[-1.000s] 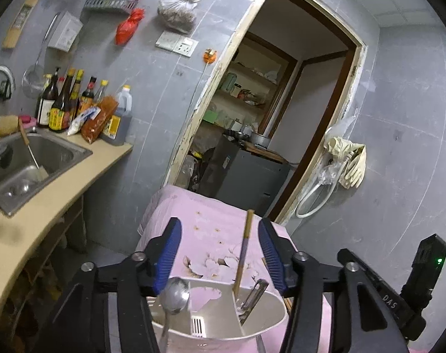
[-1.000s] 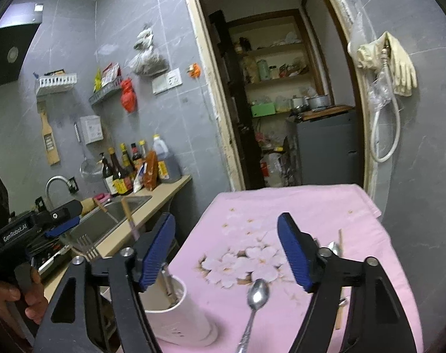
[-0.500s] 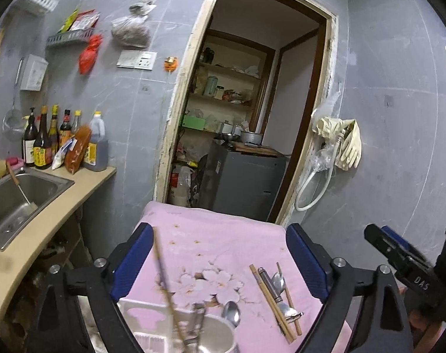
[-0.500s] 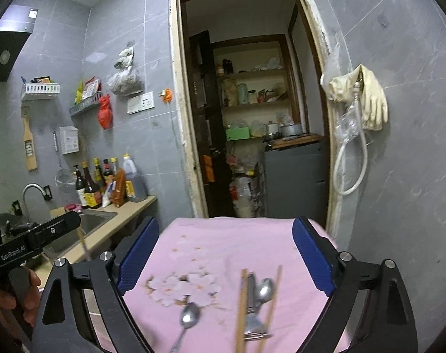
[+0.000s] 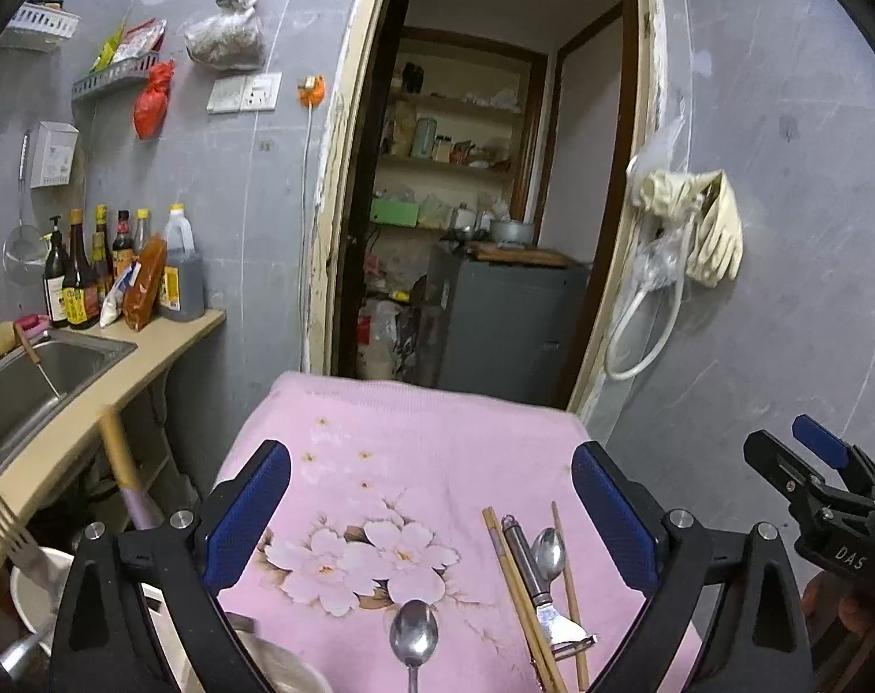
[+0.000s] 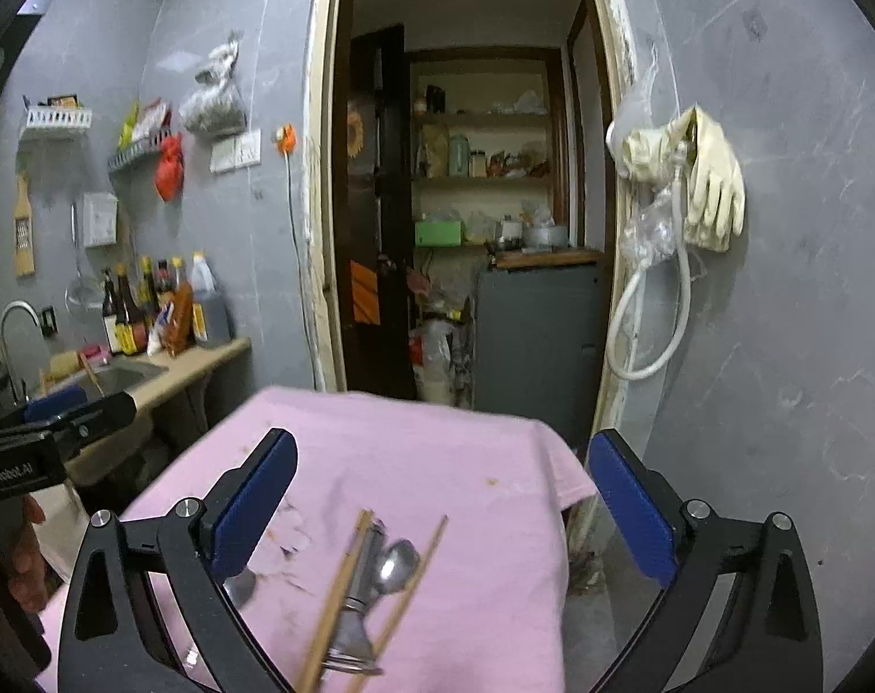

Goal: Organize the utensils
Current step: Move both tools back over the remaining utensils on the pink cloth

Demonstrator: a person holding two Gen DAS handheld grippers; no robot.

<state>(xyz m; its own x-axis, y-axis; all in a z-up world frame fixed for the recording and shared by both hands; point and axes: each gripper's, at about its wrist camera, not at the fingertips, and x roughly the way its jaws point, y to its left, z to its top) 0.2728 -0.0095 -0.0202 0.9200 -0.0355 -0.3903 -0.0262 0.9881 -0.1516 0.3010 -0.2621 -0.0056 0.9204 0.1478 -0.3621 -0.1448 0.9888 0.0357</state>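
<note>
We saw the left gripper [image 5: 431, 514] with its jaws opening wide and empty above the pink cloth [image 5: 408, 433], a lone spoon [image 5: 413, 641] lying between them near the lower edge. The right gripper [image 6: 443, 496] also had its jaws opening with nothing gripped, and between them lay chopsticks [image 6: 345, 583], a peeler [image 6: 359, 595] and a second spoon [image 6: 397, 563], bunched together on the counter.

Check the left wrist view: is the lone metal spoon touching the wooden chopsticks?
No, the lone metal spoon lies apart from the wooden chopsticks, bare pink cloth between them.
</note>
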